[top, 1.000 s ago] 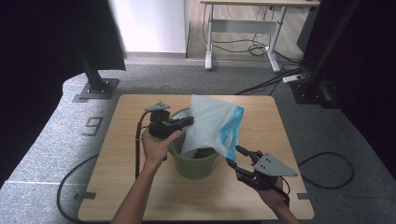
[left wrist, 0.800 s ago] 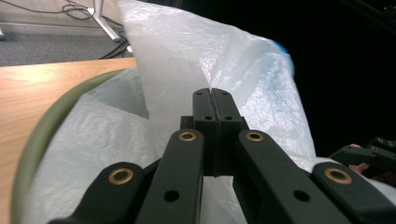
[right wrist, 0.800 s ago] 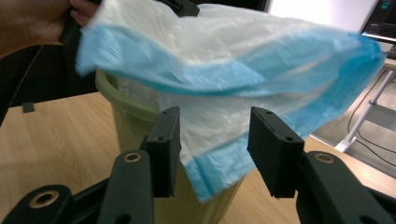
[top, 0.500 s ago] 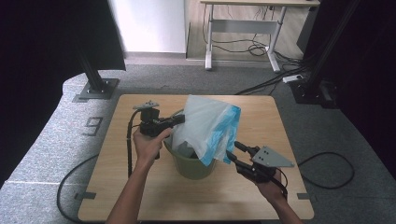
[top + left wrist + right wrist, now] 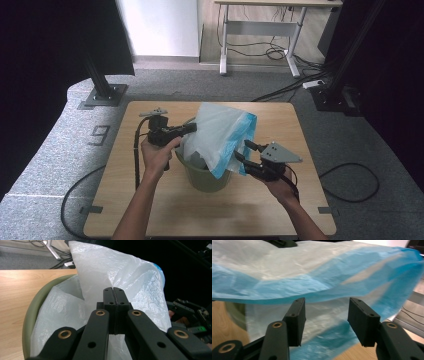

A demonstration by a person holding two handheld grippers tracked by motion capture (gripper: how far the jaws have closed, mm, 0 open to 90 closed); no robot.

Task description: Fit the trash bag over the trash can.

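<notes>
Since a second ago, our right gripper (image 5: 246,151) has slid in along the worktop (image 5: 150,210) toward the bag, and our left gripper (image 5: 190,129) has lifted the bag's left edge a little higher.

We work at a pale wooden worktop. At its middle stands an olive-green bin (image 5: 202,175), its rim curving at the left of the left gripper view. Rising out of the bin is a translucent white plastic bag (image 5: 220,132) with a blue band along its right and lower edge; its lower part hangs inside the bin, its upper part stands tall above the rim.

Our left gripper's jaws are pressed together on the bag's film at the bin's left side. Our right gripper's jaws stand apart and have just been opening; the blue-edged film hangs just beyond them, and no pad presses on it.
</notes>
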